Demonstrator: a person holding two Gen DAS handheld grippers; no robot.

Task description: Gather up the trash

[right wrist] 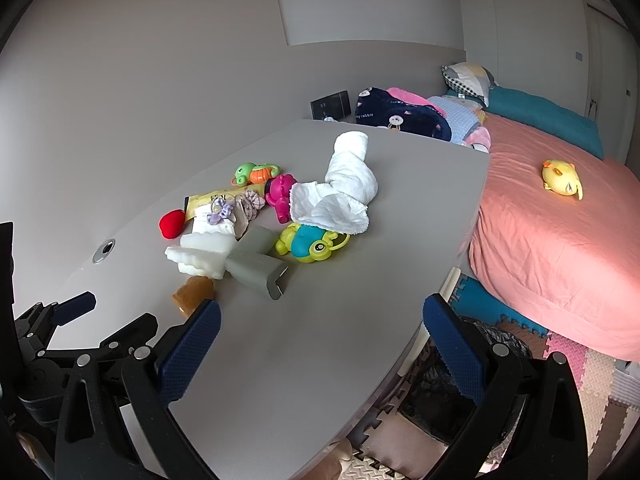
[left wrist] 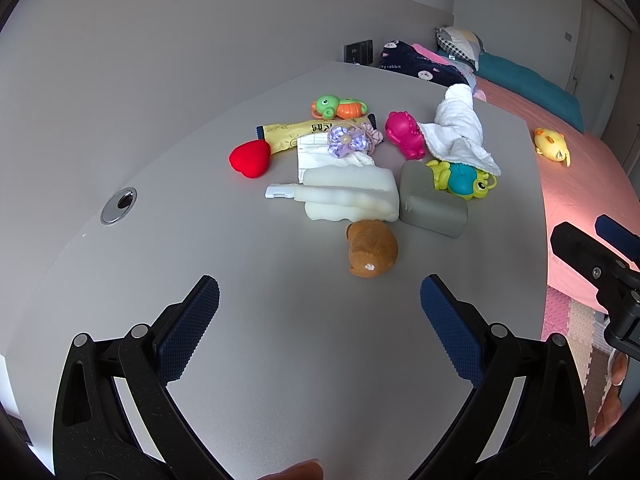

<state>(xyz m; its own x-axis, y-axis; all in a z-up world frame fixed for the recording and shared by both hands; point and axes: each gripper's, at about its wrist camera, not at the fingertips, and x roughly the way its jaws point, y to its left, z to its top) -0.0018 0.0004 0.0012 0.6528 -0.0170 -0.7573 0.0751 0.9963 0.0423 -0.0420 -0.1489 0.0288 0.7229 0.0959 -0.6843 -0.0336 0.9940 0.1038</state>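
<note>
A heap of toys and trash lies on the grey table. It holds white foam, a grey foam block, a yellow wrapper, crumpled paper and a white plastic piece. A brown plush lies nearest. My left gripper is open and empty, short of the plush. My right gripper is open and empty over the table's near right edge; the foam and grey block lie ahead left. A black-lined bin stands below the table edge.
Toys sit in the heap: a red heart, a pink figure, two turtles, a purple bow, a white cloth. A cable hole is at left. A pink bed with a yellow duck stands right.
</note>
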